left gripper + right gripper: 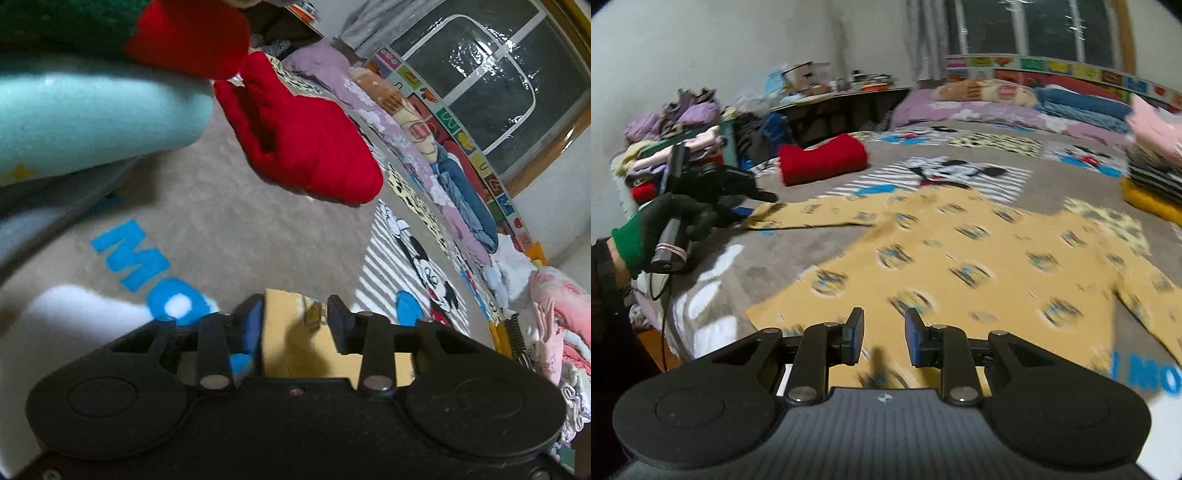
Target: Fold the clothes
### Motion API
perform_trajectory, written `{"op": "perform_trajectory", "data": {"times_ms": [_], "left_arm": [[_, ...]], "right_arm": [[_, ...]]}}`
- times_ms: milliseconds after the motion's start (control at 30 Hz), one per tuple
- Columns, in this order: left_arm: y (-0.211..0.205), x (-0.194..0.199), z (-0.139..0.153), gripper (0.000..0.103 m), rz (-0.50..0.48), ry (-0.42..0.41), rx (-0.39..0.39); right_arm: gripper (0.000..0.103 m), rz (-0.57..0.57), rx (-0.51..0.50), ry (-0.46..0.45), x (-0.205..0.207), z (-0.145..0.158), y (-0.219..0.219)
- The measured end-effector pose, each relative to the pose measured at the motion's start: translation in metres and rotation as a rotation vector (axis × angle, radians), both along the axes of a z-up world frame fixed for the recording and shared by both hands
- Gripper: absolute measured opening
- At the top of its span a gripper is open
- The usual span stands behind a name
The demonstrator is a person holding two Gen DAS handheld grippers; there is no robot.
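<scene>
the yellow shirt (960, 251) lies spread on the bed (783, 254), sleeve toward ten o'clock. left gripper (295, 314) pinches that sleeve end; right gripper (884, 332), jaws apart and empty, hovers at the hem. next: fold the sleeve inward.

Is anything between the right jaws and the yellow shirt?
No. The yellow shirt lies flat on the bed just below the right gripper, whose jaws are open and empty, with nothing visible between.
</scene>
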State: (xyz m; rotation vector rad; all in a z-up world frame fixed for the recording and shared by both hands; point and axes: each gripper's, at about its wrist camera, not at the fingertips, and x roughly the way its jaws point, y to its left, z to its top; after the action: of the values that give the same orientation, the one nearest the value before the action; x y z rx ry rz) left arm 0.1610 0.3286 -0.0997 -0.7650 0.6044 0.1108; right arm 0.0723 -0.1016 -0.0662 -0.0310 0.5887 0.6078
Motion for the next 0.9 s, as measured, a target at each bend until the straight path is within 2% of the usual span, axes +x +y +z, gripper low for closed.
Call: {"op": "perform_trajectory", "data": {"times_ms": [33,67,100,167,267,400,467,567,733,800,867,900], "left_arm": [[0.001,0.000,0.000,0.027,0.001,0.001,0.001],[0.001,0.001,0.000,0.016,0.000,0.002,0.005],[-0.001,0.001,0.001,0.010,-0.005,0.005,0.029],[-0.007,0.001,0.006,0.008,-0.023,0.002,0.102],[-0.022,0.001,0.017,0.008,-0.043,-0.025,0.264],[-0.032,-0.003,0.032,0.008,-0.023,-0.102,0.408],[-0.030,0.000,0.031,0.008,-0.029,-0.116,0.416],[-0.027,0.012,0.024,0.008,-0.029,-0.089,0.446],[-0.023,0.028,0.010,0.009,-0.049,0.039,0.421],[-0.020,0.029,0.010,0.015,-0.045,0.050,0.403],[-0.015,0.025,0.013,0.035,-0.027,0.039,0.372],[-0.011,0.022,0.015,0.037,-0.012,0.029,0.350]], "right_arm": [[0.027,0.011,0.001,0.002,0.005,0.001,0.007],[0.027,0.019,0.002,0.004,0.010,0.002,0.014],[0.027,0.027,0.003,0.006,0.015,0.003,0.021],[0.027,0.042,0.010,0.013,0.024,0.003,0.036],[0.028,0.060,0.020,0.022,0.035,-0.001,0.058],[0.028,0.092,0.010,0.048,0.041,-0.013,0.084],[0.028,0.106,-0.005,0.071,0.040,-0.021,0.091],[0.031,0.117,-0.018,0.081,0.035,-0.027,0.093],[0.035,0.203,-0.036,0.120,0.030,-0.023,0.099],[0.035,0.247,-0.073,0.125,0.027,-0.019,0.102],[0.034,0.253,-0.073,0.121,0.028,-0.010,0.099],[0.033,0.256,-0.074,0.119,0.029,-0.006,0.097]]}}
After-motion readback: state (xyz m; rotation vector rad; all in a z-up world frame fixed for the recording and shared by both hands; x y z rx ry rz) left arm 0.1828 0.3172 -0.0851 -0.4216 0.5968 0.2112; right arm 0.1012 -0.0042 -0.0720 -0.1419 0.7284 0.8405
